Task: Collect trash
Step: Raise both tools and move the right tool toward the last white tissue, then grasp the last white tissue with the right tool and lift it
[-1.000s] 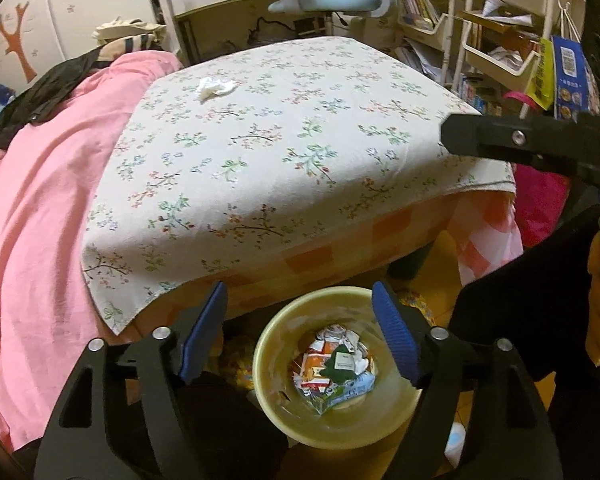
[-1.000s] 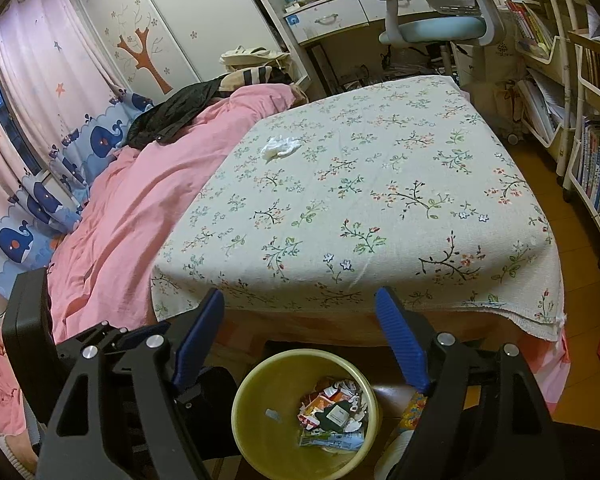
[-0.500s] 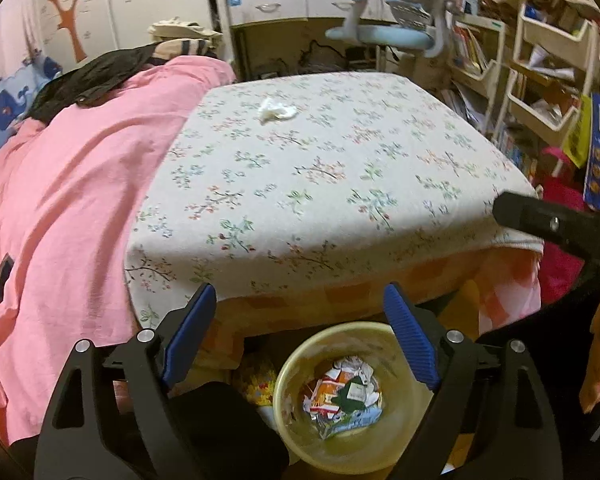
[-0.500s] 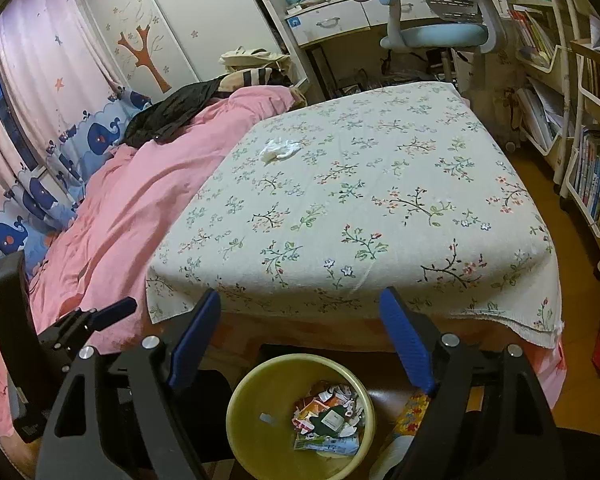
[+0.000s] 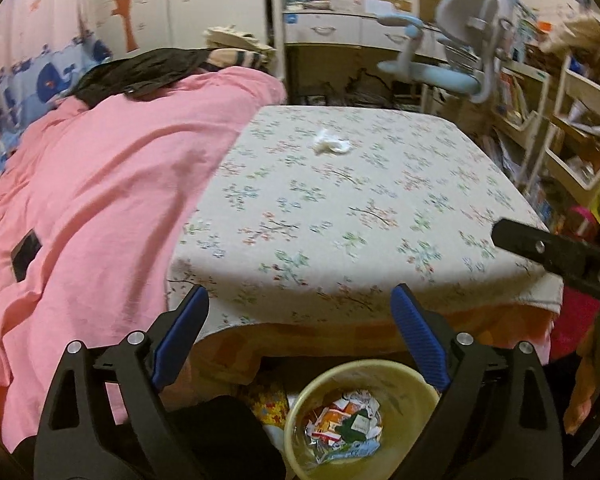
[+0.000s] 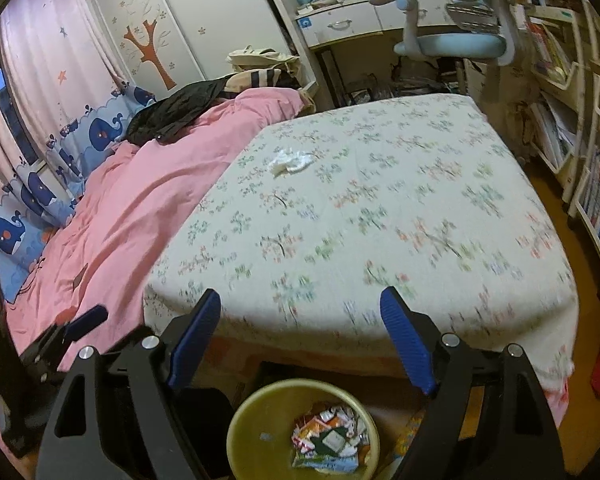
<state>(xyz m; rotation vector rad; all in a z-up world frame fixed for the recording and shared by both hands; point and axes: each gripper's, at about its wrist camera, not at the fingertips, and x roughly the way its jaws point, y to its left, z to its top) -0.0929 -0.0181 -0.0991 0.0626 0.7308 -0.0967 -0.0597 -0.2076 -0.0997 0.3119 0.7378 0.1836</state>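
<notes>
The crumpled white tissue (image 5: 327, 145) lies on the far part of the floral bedspread (image 5: 380, 216), near the pink duvet (image 5: 100, 200); it looks light, soft and crushable, best pinched across its bunched middle. Well apart, the yellow wastebasket (image 5: 428, 392) holds wrappers. The left gripper (image 5: 300, 336) is opening, empty; the right gripper (image 6: 300, 336) stands wide, empty.

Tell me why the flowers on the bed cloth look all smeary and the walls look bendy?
Right wrist view: the flowered cloth smears at its near edge because the camera is moving, while the tissue farther back stays clearer. Left wrist view: milder smear on the cloth. Both views: the fisheye lens bends straight edges and darkens the corners.
</notes>
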